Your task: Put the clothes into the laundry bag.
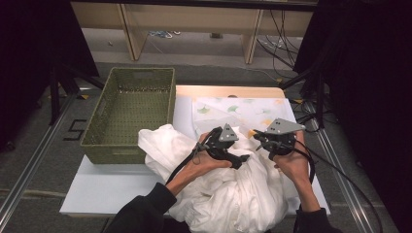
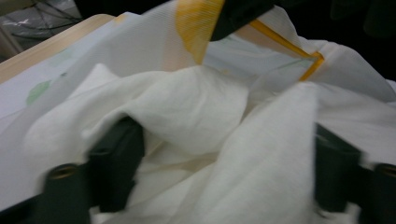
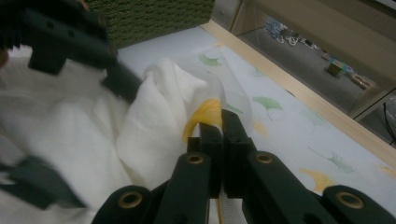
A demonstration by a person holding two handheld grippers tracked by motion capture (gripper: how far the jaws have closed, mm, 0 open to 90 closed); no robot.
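white cloth (image 1: 228, 194), soft, crumpled, no clear long axis; left gripper (image 1: 241, 161) jaws apart around folds; right gripper (image 3: 220, 122) clamped on its yellow-printed edge.

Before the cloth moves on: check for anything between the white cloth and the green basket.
Nothing visible blocks it. The white cloth lies heaped beside the green basket, its edge near the basket's front corner. The basket looks empty. The right gripper pinches a sheer leaf-print fabric; the left gripper stands open in folds.

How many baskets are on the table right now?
1: the green basket stands at the table's far left corner, beside the white cloth. None seems hidden.
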